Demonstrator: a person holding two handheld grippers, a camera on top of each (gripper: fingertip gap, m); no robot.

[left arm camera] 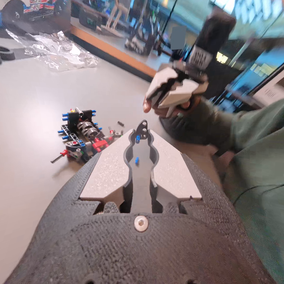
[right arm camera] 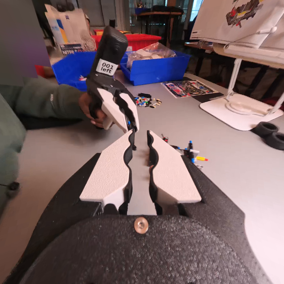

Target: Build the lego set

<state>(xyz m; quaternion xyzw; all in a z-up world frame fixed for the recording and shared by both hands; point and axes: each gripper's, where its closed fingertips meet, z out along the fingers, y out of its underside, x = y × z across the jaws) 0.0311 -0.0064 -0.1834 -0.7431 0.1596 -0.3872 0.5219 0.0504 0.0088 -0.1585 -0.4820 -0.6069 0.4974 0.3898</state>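
While the left gripper (left arm camera: 140,130) pinches a black lego piece (left arm camera: 142,129) upright at centre frame, presenting it, the right gripper (right arm camera: 140,131) waits spread.

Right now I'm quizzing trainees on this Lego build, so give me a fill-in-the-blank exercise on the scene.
1. The left gripper is shut on a black ____ piece.
2. The right gripper holds ____.
3. The loose pin on the table is ____.
4. The two bins behind the left gripper are ____.

Missing words: Lego; nothing; blue; blue
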